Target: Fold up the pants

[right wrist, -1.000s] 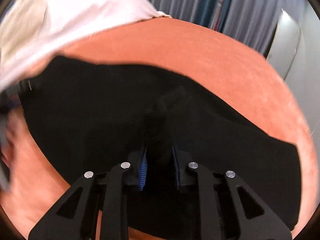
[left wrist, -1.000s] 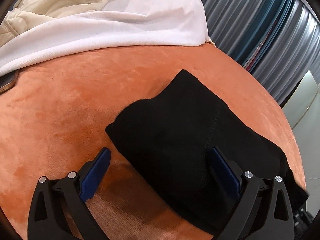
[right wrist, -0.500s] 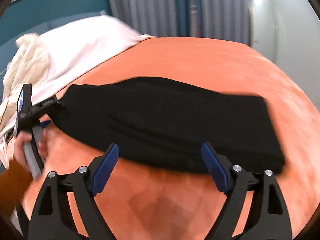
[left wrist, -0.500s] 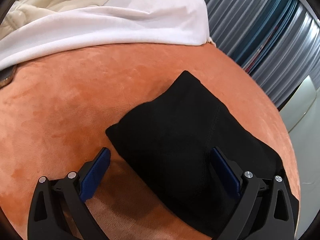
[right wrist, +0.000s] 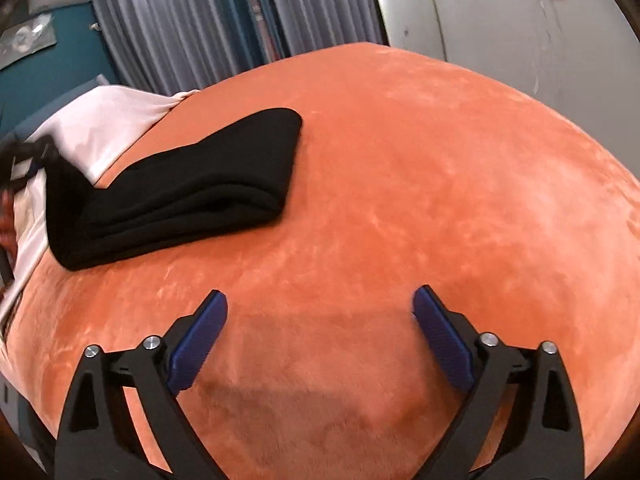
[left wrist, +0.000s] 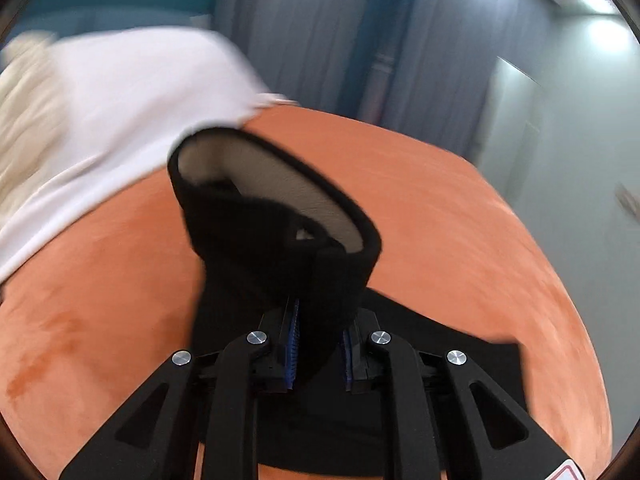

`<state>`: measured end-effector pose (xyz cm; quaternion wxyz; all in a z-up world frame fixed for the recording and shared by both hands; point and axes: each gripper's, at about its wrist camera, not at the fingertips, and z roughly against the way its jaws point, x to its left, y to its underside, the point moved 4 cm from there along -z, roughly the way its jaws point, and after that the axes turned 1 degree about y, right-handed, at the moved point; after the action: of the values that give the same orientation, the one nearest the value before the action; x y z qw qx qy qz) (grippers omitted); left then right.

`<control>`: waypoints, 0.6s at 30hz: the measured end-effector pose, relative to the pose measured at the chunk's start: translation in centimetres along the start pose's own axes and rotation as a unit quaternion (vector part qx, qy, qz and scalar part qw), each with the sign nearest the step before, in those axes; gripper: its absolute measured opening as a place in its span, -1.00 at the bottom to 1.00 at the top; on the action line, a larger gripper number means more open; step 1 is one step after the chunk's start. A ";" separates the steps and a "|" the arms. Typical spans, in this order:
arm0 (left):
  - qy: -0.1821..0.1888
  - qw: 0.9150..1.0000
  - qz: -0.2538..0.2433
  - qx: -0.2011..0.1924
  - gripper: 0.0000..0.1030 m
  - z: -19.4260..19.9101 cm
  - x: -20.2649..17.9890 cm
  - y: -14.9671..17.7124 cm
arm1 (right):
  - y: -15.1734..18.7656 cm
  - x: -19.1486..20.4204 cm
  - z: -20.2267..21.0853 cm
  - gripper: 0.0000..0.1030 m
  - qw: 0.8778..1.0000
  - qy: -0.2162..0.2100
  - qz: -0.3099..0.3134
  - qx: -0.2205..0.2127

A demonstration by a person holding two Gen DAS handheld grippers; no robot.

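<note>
Left wrist view: the left gripper [left wrist: 318, 350] has its jaws clenched on a thick bunch of the pants [left wrist: 280, 236], having just closed on them. The black cloth rises from the pads as a raised loop, its pale inner side showing, while the rest of the pants trails flat on the orange bed [left wrist: 460, 208] below and to the right. A white sheet [left wrist: 120, 120] lies far left, its edge just behind the lifted loop. The picture is blurred, so how many layers the pads hold cannot be told. To do this fold well, I judge the grip should take every layer of that end; a missed layer would sag and spoil the edge. The lifted end should be carried low and level over the resting part, then laid so that edge meets edge before the jaws let go.

Right wrist view: the right gripper [right wrist: 320, 344] is released, its jaws having just been opening, with nothing between them and only bare bed [right wrist: 440, 180] below. The pants [right wrist: 180, 192] lie well apart from it, far left, as a stacked bundle with a rounded fold at the right end; their left end rises toward the blurred left gripper [right wrist: 24, 160] at the picture's edge, beside the sheet [right wrist: 112, 120]. The stack looks loose. It would help, I think, for the free gripper to press the resting layers near the coming crease, so that they do not drag along on the soft plush.
</note>
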<state>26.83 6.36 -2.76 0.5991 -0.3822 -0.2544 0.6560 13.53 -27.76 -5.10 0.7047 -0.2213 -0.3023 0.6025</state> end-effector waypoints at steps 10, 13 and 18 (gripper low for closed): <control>0.031 0.990 -0.108 0.089 0.39 -2.5 -15.8 12.9 | 0.6 -1.3 0.2 0.91 0.997 -0.068 -0.032 -0.014; 0.053 0.993 -0.103 0.034 0.56 1.6 -15.0 10.7 | 0.7 -1.5 0.2 0.91 0.997 -0.070 -0.031 -0.015; -0.007 0.991 -0.124 -0.059 0.80 7.7 -9.0 6.7 | -0.2 -1.8 0.6 0.87 0.995 -0.082 -0.052 -0.013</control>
<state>16.60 -2.57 -1.85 0.6503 -0.3774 -0.3421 0.5636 13.06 -29.57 -4.83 0.7051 -0.1643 -0.3781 0.5769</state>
